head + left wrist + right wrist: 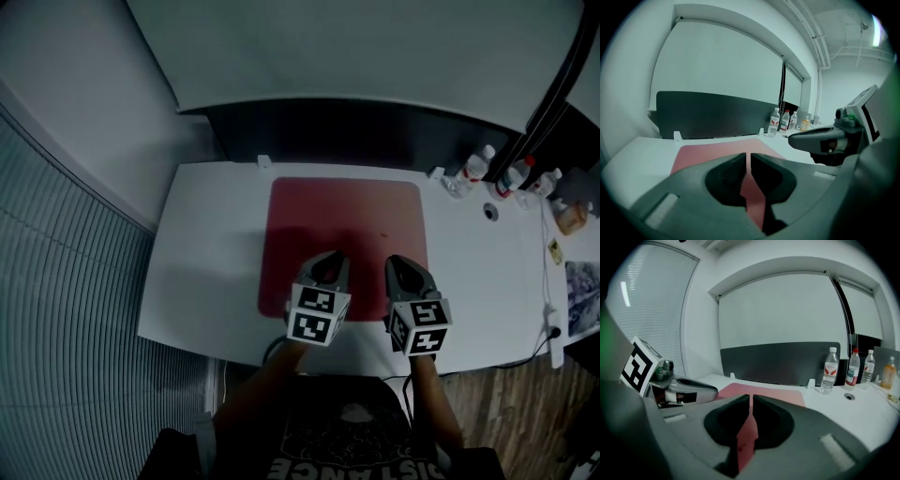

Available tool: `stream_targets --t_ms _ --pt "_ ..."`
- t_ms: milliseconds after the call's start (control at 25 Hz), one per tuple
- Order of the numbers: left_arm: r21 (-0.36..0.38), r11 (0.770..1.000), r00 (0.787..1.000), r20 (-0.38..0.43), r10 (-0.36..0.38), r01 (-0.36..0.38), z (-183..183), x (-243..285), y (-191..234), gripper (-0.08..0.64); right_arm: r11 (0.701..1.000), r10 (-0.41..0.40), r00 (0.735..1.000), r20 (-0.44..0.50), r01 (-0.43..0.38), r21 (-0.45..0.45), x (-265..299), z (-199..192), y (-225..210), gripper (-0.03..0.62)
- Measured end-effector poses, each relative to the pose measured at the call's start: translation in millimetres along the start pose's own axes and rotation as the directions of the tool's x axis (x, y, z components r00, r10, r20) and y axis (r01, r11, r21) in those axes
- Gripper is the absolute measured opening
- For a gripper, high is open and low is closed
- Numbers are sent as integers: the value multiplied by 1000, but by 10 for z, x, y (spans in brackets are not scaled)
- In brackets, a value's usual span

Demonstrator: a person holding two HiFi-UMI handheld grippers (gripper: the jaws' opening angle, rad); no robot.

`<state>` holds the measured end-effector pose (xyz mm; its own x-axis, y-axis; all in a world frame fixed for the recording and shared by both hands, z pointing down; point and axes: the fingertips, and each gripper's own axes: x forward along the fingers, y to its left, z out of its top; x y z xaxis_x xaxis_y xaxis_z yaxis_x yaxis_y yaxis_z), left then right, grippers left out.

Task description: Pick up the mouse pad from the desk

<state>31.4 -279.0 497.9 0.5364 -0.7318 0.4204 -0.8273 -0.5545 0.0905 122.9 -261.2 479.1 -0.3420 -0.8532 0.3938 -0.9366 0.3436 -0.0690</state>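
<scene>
Above the near edge of the red mouse pad (345, 214), left gripper (328, 261) and right gripper (405, 264) hover closed, empty; approach stage, jaws must likely open next to pinch that edge.

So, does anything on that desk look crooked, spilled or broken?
Nothing much stands out. The red mouse pad lies flat and square to the desk, and the bottles at the far right corner stand upright with no spill visible. Only blemish: a tiny dark speck on the pad's right half.
</scene>
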Motion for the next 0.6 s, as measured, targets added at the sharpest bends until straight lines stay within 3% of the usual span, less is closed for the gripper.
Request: stream_targets --t_ms 600 --pt "-54 994 988 -124 91 -98 -446 198 753 172 1000 -1 996 -87 -1 -30 363 -299 -458 93"
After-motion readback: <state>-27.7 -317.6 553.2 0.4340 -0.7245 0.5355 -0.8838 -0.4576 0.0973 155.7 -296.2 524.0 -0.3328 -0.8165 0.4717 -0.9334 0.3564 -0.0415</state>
